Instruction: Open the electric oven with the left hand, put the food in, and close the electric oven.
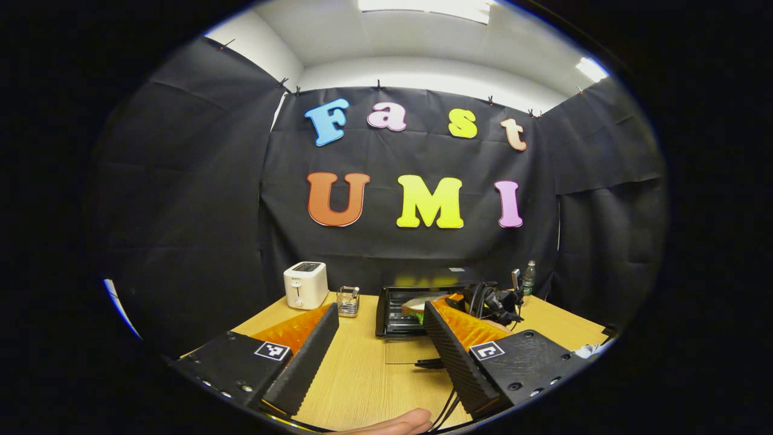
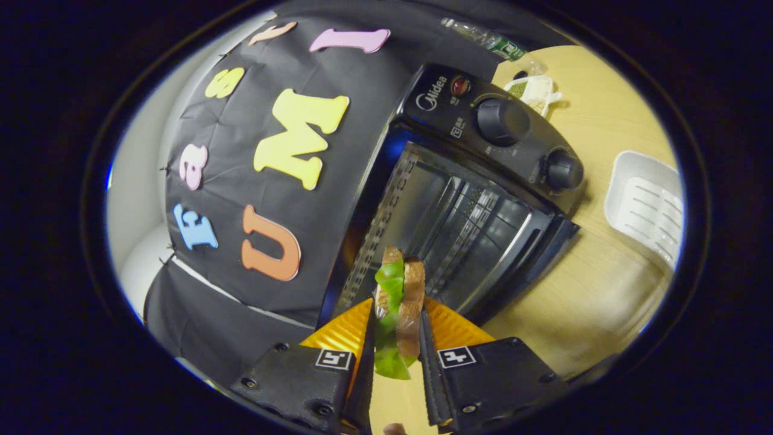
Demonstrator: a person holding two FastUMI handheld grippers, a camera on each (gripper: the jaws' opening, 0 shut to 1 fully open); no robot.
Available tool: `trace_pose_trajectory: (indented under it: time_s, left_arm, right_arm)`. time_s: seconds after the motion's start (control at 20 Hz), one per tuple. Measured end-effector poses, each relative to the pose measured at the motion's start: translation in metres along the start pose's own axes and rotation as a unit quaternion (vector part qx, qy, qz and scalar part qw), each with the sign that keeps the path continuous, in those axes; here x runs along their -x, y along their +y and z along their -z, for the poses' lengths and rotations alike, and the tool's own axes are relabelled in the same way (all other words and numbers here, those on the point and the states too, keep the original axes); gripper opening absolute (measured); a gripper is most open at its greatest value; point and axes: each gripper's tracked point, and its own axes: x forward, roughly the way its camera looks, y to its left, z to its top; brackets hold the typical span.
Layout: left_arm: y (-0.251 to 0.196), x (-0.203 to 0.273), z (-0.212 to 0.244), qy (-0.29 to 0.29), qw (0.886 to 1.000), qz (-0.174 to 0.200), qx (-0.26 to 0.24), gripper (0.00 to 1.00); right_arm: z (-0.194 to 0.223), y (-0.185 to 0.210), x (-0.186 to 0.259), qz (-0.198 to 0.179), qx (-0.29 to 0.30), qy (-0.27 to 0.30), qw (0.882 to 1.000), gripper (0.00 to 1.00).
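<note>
A sandwich of brown bread and green lettuce stands on edge, clamped between both fingers of the right gripper, just in front of the mouth of the black electric oven — its door lies folded down flat on the wooden table and the wire rack inside is bare. In the left gripper view the same sandwich sits at the oven opening with the right gripper behind it. The left gripper hangs well back over the table, its fingers spread wide and holding nothing. A white toaster and a small clear container stand to the oven's left — a white tray and a plastic bottle lie on its other side.
</note>
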Motion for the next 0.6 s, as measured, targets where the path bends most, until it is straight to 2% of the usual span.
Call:
trace_pose_trajectory:
  time_s: [0.2, 0.3, 0.35, 0.4, 0.55, 0.6]
  left_arm:
    - [0.000, 0.001, -0.002, -0.009, 1.000, 0.011, 0.018, 0.92]
    - [0.008, 0.002, -0.001, -0.015, 1.000, 0.011, 0.016, 0.92]
    - [0.013, 0.000, -0.001, -0.016, 1.000, 0.007, 0.019, 0.93]
    - [0.015, -0.002, 0.003, -0.012, 1.000, 0.007, 0.024, 0.92]
    - [0.019, -0.005, 0.014, 0.003, 0.999, 0.005, 0.037, 0.90]
    - [0.021, -0.005, 0.015, 0.004, 0.999, 0.003, 0.039, 0.91]
  right_arm:
    - [-0.018, -0.024, -0.040, 0.025, 0.028, -0.067, 0.997, 0.39]
    - [-0.023, -0.033, -0.047, 0.026, 0.010, -0.096, 0.995, 0.39]
    - [-0.022, -0.032, -0.047, 0.030, 0.002, -0.106, 0.994, 0.29]
    - [-0.019, -0.032, -0.048, 0.037, 0.011, -0.107, 0.994, 0.40]
    - [-0.015, -0.030, -0.048, 0.033, 0.057, -0.119, 0.991, 0.46]
    - [-0.014, -0.031, -0.048, 0.032, 0.064, -0.123, 0.990, 0.36]
